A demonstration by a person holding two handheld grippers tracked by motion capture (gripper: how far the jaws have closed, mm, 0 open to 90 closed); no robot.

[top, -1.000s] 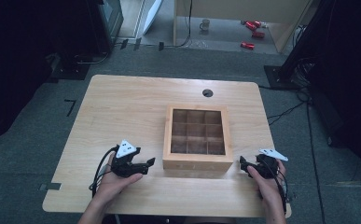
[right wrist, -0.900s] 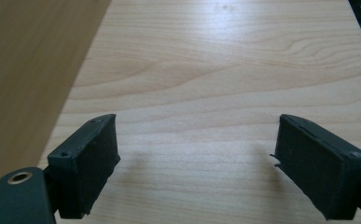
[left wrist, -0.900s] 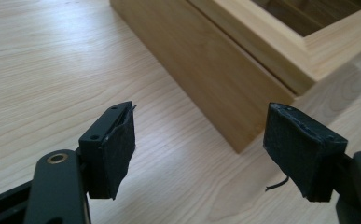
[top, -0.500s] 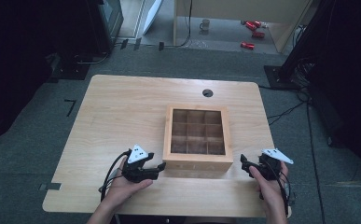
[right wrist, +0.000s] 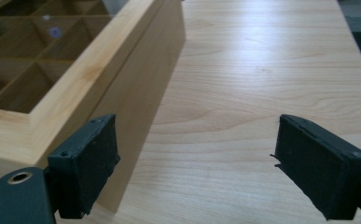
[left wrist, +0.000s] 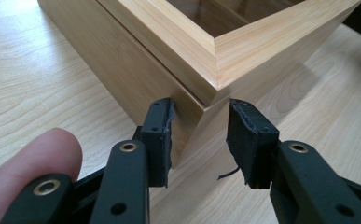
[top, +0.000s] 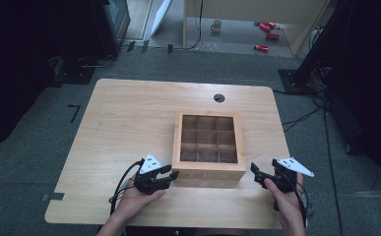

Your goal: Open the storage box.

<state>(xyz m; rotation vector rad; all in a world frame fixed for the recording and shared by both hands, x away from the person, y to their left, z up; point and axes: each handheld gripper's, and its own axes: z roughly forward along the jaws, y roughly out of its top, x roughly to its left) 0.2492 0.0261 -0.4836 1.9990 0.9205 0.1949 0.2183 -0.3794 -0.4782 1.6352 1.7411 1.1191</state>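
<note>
High view: your left tool (top: 171, 175) sits open, straddling the box's (top: 208, 169) near-left corner. Right tool (top: 255, 173) gapes wide just beside the near-right corner, touching nothing.

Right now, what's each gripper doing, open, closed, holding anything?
Left gripper: open, jaws on either side of the wooden box's near corner, holding nothing.
Right gripper: open wide beside the box, holding nothing.

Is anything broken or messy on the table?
Nothing looks broken or spilled. The wooden box sits flat and square on the table, its compartments empty. The only odd bit: red items lie scattered on the floor beyond.
</note>
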